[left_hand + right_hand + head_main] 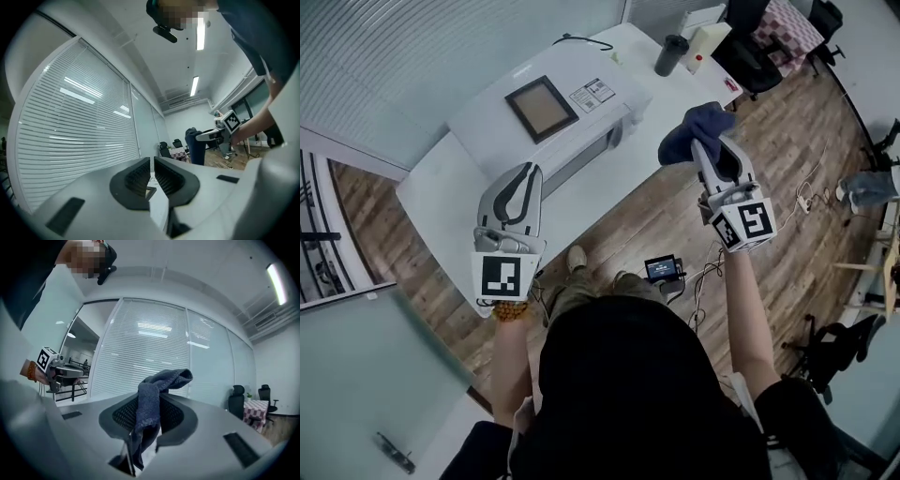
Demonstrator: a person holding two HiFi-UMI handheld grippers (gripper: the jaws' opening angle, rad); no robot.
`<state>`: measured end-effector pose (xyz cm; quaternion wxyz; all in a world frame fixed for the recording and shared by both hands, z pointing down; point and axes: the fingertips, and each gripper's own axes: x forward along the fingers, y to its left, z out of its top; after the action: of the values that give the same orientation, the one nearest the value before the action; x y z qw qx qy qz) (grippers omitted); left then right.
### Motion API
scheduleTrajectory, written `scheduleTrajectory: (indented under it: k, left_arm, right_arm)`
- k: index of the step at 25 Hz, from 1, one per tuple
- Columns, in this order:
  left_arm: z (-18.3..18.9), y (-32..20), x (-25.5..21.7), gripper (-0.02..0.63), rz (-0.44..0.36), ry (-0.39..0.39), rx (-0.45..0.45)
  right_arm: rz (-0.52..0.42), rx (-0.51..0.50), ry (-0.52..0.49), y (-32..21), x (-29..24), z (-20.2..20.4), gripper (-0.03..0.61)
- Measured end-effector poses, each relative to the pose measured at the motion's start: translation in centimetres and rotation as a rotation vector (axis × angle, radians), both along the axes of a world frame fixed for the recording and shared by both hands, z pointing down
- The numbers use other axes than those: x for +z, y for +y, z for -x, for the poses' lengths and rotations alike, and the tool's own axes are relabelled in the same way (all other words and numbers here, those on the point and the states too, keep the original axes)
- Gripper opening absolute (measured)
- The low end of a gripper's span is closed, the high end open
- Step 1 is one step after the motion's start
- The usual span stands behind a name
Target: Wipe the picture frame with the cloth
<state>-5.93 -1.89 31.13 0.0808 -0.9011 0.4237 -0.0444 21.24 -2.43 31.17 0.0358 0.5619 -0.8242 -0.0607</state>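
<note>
Cloth (696,129) is pinched in the right gripper (703,150), well apart from the frame (542,108) lying flat on the white box (487,127). The left gripper (523,178) is pressed together, empty. Wiping looks not yet begun: next, carry the cloth over and lower it onto the frame.

Long white worktop (431,199), big white rectangular box (572,66) across its middle, dark-rimmed picture frame (542,108) flat on that box, black cylindrical cup (671,54) and white carton (705,42) near the far right corner

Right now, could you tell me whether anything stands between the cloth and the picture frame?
Nothing visible does: the cloth, held in the right gripper, has open air across to the picture frame lying on the white box.
</note>
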Motion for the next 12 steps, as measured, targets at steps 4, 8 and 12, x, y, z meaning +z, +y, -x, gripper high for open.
scheduleTrajectory:
  k: [4,8,12]
  left_arm:
    - [1.2,-1.3,-0.7,0.020,-0.005,0.030,0.023]
    - [2.3,-2.1,-0.9,0.020,-0.001,0.063,0.006]
    - [3.0,-2.8,0.1,0.020,0.013,0.066,-0.040]
  right_arm:
    - [-0.039,-0.072,0.006,-3.0,-2.1,6.4,0.083]
    - [-0.047,-0.117,-0.008,-4.0,-2.7,9.9,0.083]
    - [-0.033,-0.150,0.006,-5.0,-1.6,11.2,0.083]
